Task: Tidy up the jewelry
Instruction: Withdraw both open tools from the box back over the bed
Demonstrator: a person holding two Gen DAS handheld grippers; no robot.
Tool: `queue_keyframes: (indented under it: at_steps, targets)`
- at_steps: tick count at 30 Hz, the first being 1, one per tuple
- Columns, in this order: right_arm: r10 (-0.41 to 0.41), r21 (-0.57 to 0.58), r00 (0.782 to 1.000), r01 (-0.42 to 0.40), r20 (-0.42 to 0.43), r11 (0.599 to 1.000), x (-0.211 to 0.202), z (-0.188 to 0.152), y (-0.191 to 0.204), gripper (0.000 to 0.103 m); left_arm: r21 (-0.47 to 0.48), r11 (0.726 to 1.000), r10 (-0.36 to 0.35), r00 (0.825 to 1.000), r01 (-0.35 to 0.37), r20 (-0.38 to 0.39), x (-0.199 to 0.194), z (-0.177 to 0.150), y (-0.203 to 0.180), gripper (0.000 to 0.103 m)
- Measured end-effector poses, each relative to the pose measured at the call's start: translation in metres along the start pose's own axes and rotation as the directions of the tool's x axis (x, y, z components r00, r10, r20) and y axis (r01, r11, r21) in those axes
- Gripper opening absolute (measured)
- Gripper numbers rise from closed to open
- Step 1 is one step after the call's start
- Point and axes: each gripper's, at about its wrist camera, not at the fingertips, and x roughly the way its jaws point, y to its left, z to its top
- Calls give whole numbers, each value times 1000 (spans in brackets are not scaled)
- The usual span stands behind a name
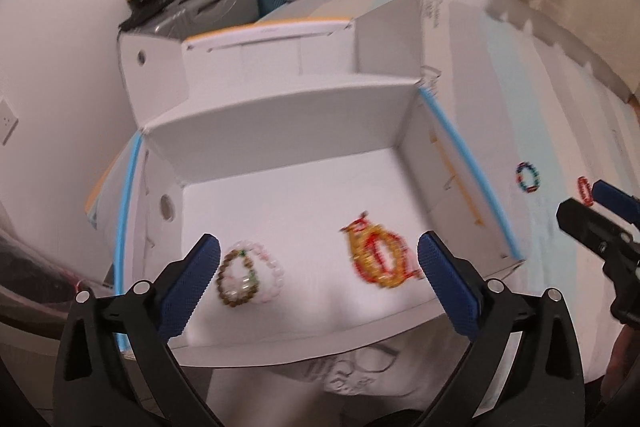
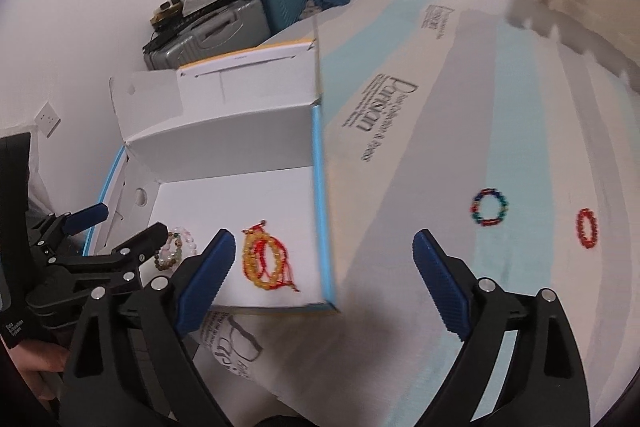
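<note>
White cardboard box (image 1: 280, 195) sits open at the left of the striped bedsheet (image 2: 500, 131), blue trim along its side walls. Our left gripper (image 1: 319, 269) hovers over the box's near edge, jaws spread wide, holding nothing. Just past its left finger we see a brown bead bracelet (image 1: 236, 279) overlapping a pale pink one (image 1: 269, 267) on the box floor. Further right in the box lies a yellow-and-red bead bundle (image 1: 378, 259), near the left gripper's right finger but apart from it. Right of the box, on the sheet, we have a multicolour bead bracelet (image 2: 489, 206) and a red bead bracelet (image 2: 587, 228) beside it, not touching. Our right gripper (image 2: 324, 263) is also wide open and empty, straddling the box's right wall, well short of both loose bracelets.
</note>
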Motion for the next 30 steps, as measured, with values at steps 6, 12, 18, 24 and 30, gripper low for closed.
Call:
queue_keyframes:
  at_steps: [6,12,18,24,30]
  targets:
    - [-59,33,997,57,54,998,-30,-4,-35,96,48,998,-37,999,36,28,-8,3,-45,97]
    - [-121,93,990,114,74,989,-53,-11,-81,96,93,992,-85,995,81,43,-12,5,-94,97]
    - [-178,162,981,165,73,973,-70,-22,-135,96,145,982,-128,991,119,49,-11,6,-143,97]
    - [-224,217,972,204,68,955,-82,-34,-185,96,187,972,-153,987,142,47,-5,9,-188,97]
    - [-265,254,963,244,49,936,-82,-39,-231,95,209,964,-175,984,164,36,16,17,-223,97]
